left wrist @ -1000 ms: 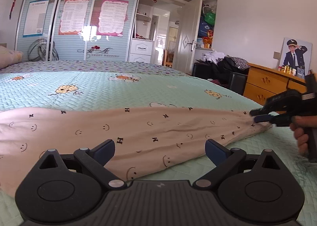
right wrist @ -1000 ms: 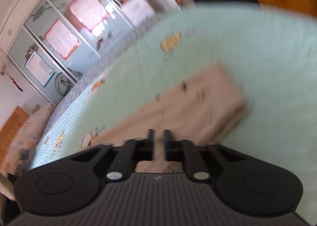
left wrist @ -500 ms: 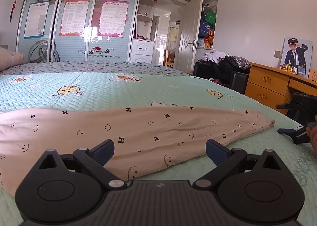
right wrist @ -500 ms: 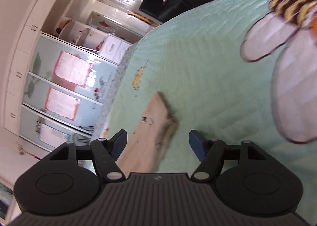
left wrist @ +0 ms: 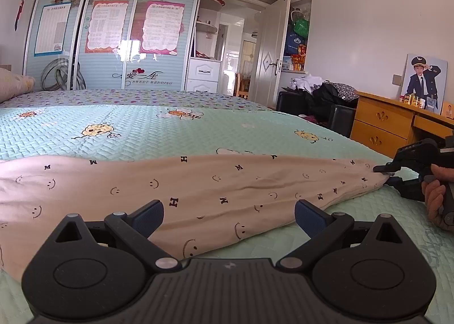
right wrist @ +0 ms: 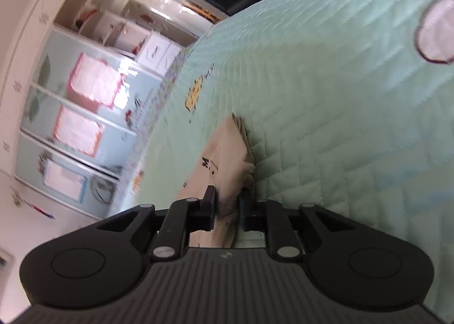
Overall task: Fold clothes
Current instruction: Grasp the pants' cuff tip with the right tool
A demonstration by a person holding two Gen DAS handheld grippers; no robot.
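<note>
Garment: a pale pink cloth (left wrist: pixel 198 182) printed with small smiley faces and letters, lying in a long band across the lower middle of the left wrist view, on a mint green quilted bedspread (left wrist: pixel 198 131). It tapers to a narrow end at the right of that frame.

Handling: likely light, soft and limp, sagging wherever it is not supported. The narrow end shows several stacked layers, so a grip there should take all layers together, at a corner or hem.

Right gripper (right wrist: pixel 228 204): its fingers are closed on the narrow end of the cloth, which stands pinched between the pads at lower centre of the right wrist view. In the left wrist view the same tool sits at the far right edge, with a hand (left wrist: pixel 435 196) around its handle.

Left gripper (left wrist: pixel 228 216): fingers spread wide at the bottom of its frame, over the near edge of the cloth, gripping nothing.

Change from earlier frames: half a second ago the right gripper's fingers stood wide apart with the cloth end loose between them; they have just been closing and now clamp it. The left gripper and the cloth's main body look unmoved.

Surroundings: a wardrobe (left wrist: pixel 113 40) with posters at upper left, a wooden dresser (left wrist: pixel 383 125) at right.
</note>
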